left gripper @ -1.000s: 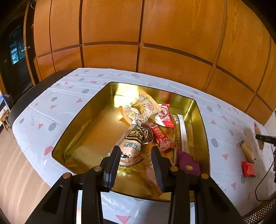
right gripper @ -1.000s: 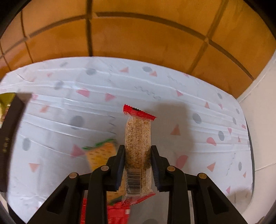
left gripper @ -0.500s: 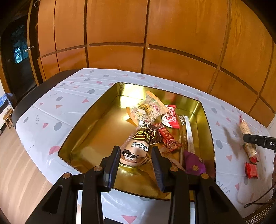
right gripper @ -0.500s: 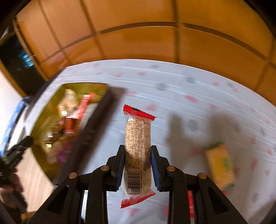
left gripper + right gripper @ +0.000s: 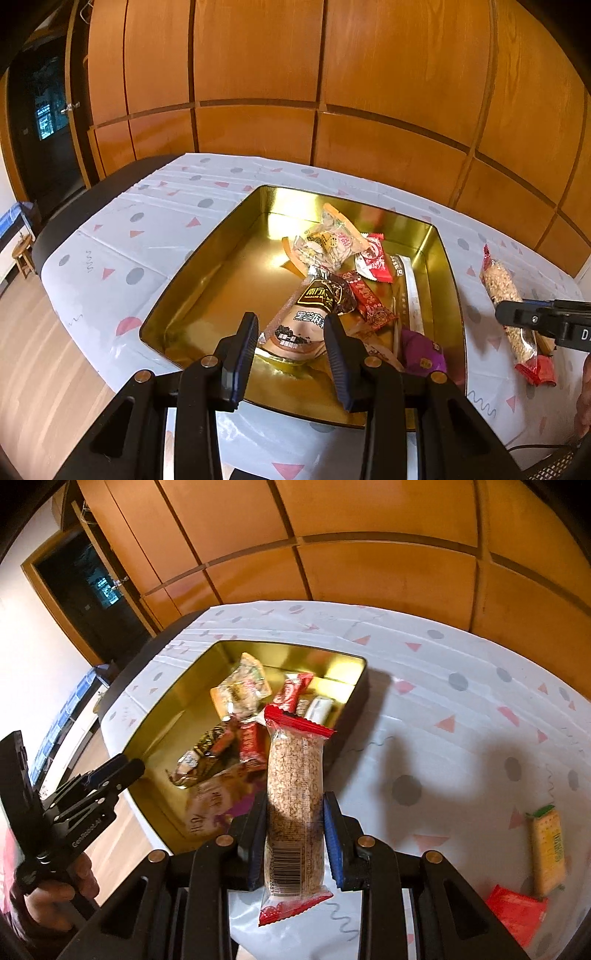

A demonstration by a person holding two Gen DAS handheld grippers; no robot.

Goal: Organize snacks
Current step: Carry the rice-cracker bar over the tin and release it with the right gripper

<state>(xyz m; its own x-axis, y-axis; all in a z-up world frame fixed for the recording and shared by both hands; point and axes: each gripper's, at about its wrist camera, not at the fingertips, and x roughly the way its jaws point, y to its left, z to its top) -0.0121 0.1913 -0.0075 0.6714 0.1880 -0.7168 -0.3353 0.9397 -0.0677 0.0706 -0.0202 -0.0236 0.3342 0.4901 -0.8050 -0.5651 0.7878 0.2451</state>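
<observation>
Right gripper (image 5: 294, 840): clamped on a clear-wrapped oat bar (image 5: 295, 794) with red crimped ends, blue pads pressing both sides near the barcode end, the bar pointing toward 12 o'clock. Seen from the left wrist view, same oat bar (image 5: 506, 306) held out at 3 o'clock, above the patterned tablecloth (image 5: 110, 236), just outside the tin's right wall.

Left gripper (image 5: 290, 349): jaws partly apart, nothing pinched, hovering above the near edge of the gold tin (image 5: 207, 258). In the right wrist view, left gripper (image 5: 110, 773) at 9 o'clock with a hand (image 5: 55, 893) wrapped round its handle.

Beyond the left fingertips, inside the tin: brown sesame-snack packet (image 5: 306, 317) nearest, purple packet (image 5: 421, 350) at 4 o'clock of it, red wrappers (image 5: 369, 299) past it, pale cracker bag (image 5: 332, 240) farthest.

On the cloth at 4 o'clock in the right wrist view: yellow biscuit pack (image 5: 546, 849), and a red packet (image 5: 515, 910) just beside it.

Farthest back: wood-panelled wall (image 5: 295, 92).
</observation>
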